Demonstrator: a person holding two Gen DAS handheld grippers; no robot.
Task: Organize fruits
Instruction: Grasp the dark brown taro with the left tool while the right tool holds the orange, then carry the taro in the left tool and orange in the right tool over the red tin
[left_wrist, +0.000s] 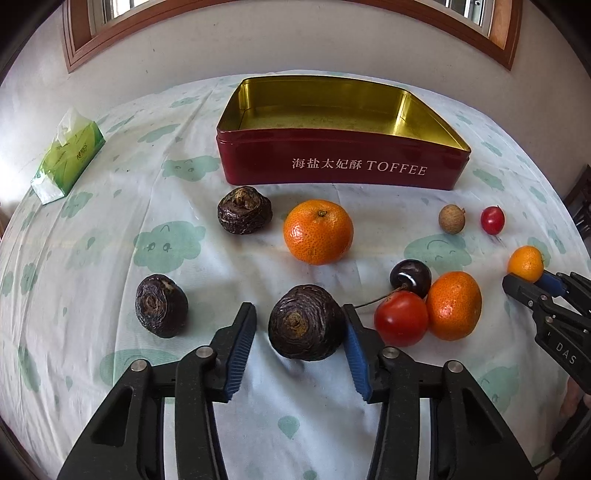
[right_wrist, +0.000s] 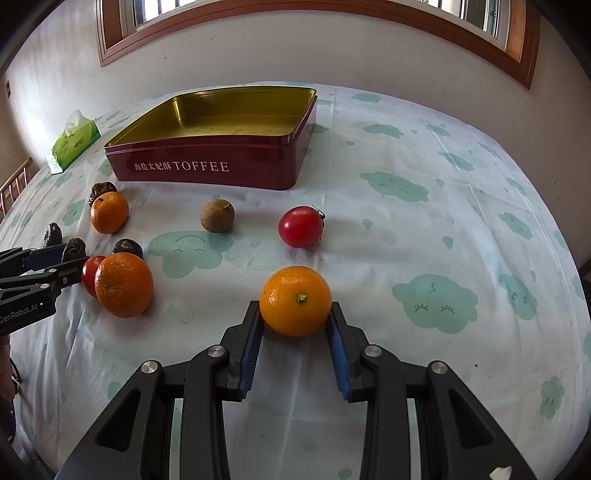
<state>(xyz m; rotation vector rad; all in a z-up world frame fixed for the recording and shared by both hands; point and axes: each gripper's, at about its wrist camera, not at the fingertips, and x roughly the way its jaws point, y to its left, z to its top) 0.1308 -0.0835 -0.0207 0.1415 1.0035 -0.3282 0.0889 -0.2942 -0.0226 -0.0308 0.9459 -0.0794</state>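
An empty red TOFFEE tin (left_wrist: 340, 170) (right_wrist: 207, 166) stands at the back of the table. My left gripper (left_wrist: 300, 317) is open around a dark water chestnut (left_wrist: 304, 326); its right pad touches it, its left pad stands apart. My right gripper (right_wrist: 295, 314) is shut on a small orange (right_wrist: 295, 301) (left_wrist: 525, 263) resting on the cloth. Loose fruit lies in front of the tin: two more water chestnuts (left_wrist: 244, 209) (left_wrist: 160, 305), a big orange (left_wrist: 317, 232), another orange (left_wrist: 454, 305), a tomato (left_wrist: 400, 318), a dark cherry (left_wrist: 410, 277), a longan (right_wrist: 217, 215), a small red tomato (right_wrist: 301, 226).
A green tissue pack (left_wrist: 68, 158) lies at the far left of the table. The cloud-print cloth (right_wrist: 424, 206) covers the table. A wall with a wood-framed window is behind.
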